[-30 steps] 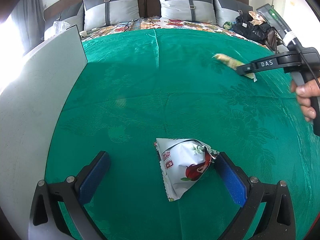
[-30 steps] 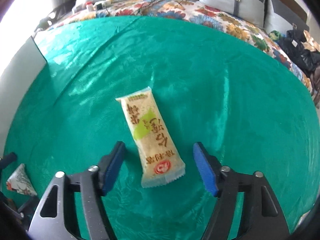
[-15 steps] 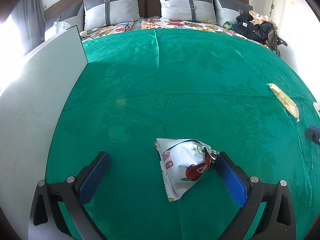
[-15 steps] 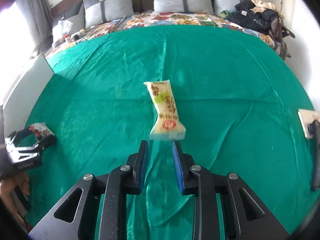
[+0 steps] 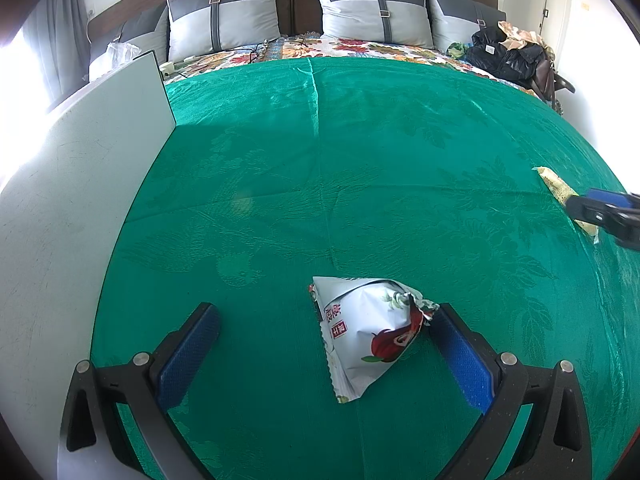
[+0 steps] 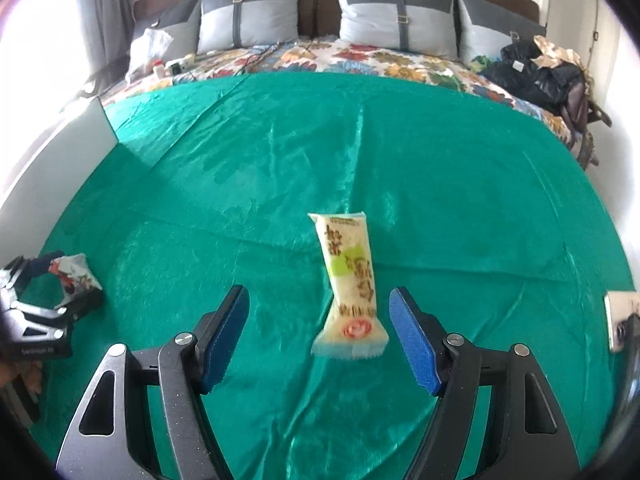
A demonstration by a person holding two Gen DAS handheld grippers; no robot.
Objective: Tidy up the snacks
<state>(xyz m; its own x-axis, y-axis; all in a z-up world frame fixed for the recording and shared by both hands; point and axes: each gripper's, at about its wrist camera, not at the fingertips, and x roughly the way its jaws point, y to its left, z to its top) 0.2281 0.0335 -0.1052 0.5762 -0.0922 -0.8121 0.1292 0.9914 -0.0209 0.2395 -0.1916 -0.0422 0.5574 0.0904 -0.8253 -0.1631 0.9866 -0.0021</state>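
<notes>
I held my left gripper [image 5: 326, 354] low over the green patterned bedspread [image 5: 360, 184] with its blue pads spread wide. The white crinkled snack pouch with a red fruit print [image 5: 366, 336] lay flat between them, its torn corner touching the right pad [image 5: 460, 356], apparently bracketed for a pinch that I had not yet made. My right gripper [image 6: 318, 338] was likewise spread, straddling the lower end of the long pale-yellow sealed wafer packet [image 6: 352, 284], which lay lengthwise on the cloth pointing away from me. Half a second earlier those right jaws had been nearly together and behind the packet; they had since opened and moved forward around it. The left gripper and its pouch had not shifted.
</notes>
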